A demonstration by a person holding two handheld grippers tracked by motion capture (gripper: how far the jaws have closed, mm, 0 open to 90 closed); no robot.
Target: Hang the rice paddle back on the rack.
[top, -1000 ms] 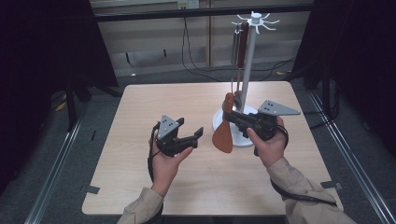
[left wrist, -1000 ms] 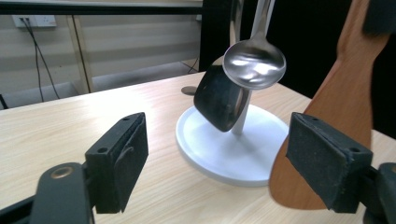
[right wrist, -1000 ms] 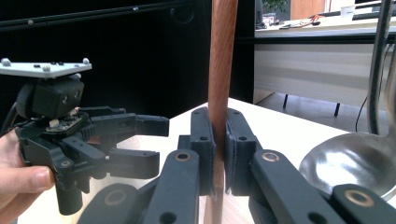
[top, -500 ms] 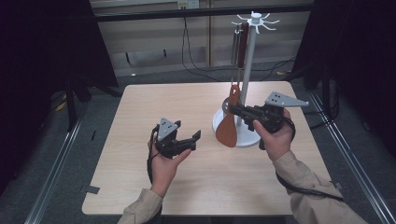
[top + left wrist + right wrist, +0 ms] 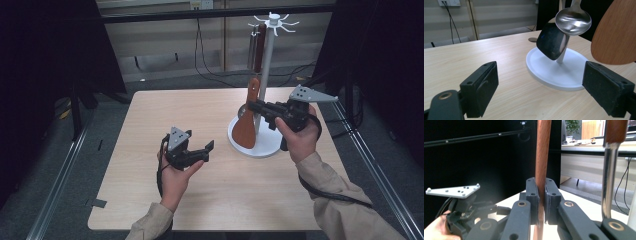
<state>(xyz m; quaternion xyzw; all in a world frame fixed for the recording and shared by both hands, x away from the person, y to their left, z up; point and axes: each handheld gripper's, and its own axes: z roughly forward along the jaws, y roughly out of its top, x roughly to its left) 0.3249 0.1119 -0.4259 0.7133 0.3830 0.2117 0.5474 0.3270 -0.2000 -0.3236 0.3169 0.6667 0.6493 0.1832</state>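
Observation:
My right gripper (image 5: 256, 108) is shut on the handle of a wooden spatula (image 5: 245, 131), which hangs blade down beside the pole of a white utensil stand (image 5: 268, 75). In the right gripper view its jaws (image 5: 541, 202) clamp the upright wooden handle (image 5: 543, 150). Left of the stand, low over the table, my left gripper (image 5: 204, 152) is open; its jaws have just been opening, with nothing between them. In the left gripper view (image 5: 544, 87) the wooden blade (image 5: 615, 32), a steel spoon (image 5: 573, 18) and a black spoon (image 5: 551, 41) hang over the stand's white base (image 5: 554, 72).
The stand's round base (image 5: 265, 149) sits on the right half of the light wooden table (image 5: 165, 115). Brown-handled utensils (image 5: 256, 45) hang from the hooks at its top. A steel shaft with a brown handle (image 5: 609, 170) hangs close to my right jaws.
The right hand has risen and carried the spatula up along the stand's pole. The left hand has stayed put, and its jaws stand slightly wider.

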